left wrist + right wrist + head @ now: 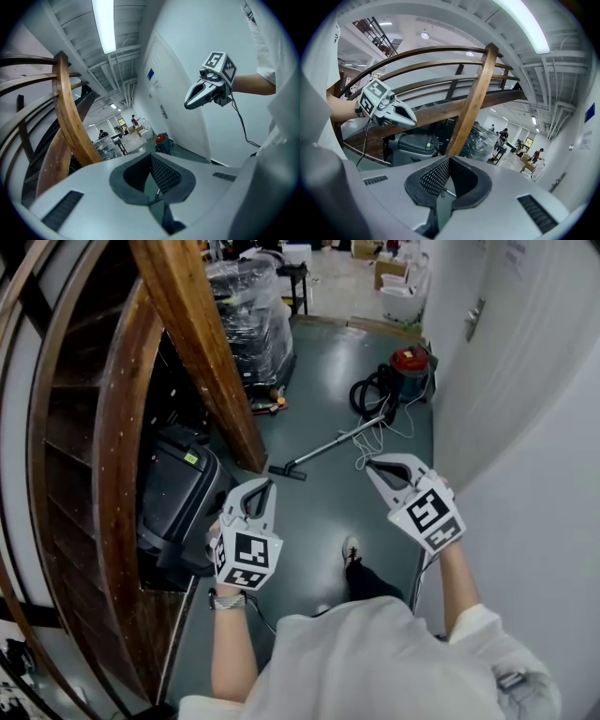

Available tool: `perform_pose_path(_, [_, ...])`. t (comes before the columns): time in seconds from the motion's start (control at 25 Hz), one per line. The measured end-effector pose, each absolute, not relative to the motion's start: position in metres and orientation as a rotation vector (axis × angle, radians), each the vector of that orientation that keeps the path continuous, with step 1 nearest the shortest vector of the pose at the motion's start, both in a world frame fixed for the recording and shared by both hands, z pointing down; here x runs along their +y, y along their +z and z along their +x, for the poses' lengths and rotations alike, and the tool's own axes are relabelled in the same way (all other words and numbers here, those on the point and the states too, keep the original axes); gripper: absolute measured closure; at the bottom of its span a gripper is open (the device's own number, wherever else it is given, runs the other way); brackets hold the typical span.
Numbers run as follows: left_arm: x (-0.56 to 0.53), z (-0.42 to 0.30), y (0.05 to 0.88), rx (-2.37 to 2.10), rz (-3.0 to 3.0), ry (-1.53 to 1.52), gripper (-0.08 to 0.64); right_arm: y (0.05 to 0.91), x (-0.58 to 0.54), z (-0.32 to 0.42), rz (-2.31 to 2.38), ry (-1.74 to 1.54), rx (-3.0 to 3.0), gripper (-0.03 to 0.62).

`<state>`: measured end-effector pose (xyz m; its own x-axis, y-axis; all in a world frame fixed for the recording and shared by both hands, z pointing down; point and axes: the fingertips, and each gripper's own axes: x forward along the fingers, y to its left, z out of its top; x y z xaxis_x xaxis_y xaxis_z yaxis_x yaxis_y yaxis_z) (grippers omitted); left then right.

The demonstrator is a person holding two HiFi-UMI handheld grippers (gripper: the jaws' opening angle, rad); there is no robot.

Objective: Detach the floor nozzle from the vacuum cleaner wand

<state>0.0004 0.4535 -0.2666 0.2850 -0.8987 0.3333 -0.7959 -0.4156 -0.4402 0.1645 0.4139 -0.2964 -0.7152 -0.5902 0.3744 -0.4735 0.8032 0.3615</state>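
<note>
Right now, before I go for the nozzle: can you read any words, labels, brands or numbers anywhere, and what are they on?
Nothing here can be read.
Blue sign: too small.
Label on the bin: blurred.
Paper: too small.
Vacuum: no brand legible.
Cubes of the left hand-held gripper and right hand-held gripper: square patterns only, no letters.
</note>
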Motion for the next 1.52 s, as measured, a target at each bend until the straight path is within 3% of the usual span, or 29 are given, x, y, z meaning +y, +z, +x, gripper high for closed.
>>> perform_pose_path(0.84, [0.238, -0.044, -0.293, 1.712, -2.27, -0.795, 0.56, -0.304, 0.184, 0.11, 0.711, -0.477, -2.494, 0.565])
perform_pose_path(1.52, [0.147, -0.04, -0.272, 1.744, -2.309, -0.866, 0.56, -0.299, 0.1, 0.11, 0.609, -0.465, -2.544, 0.565])
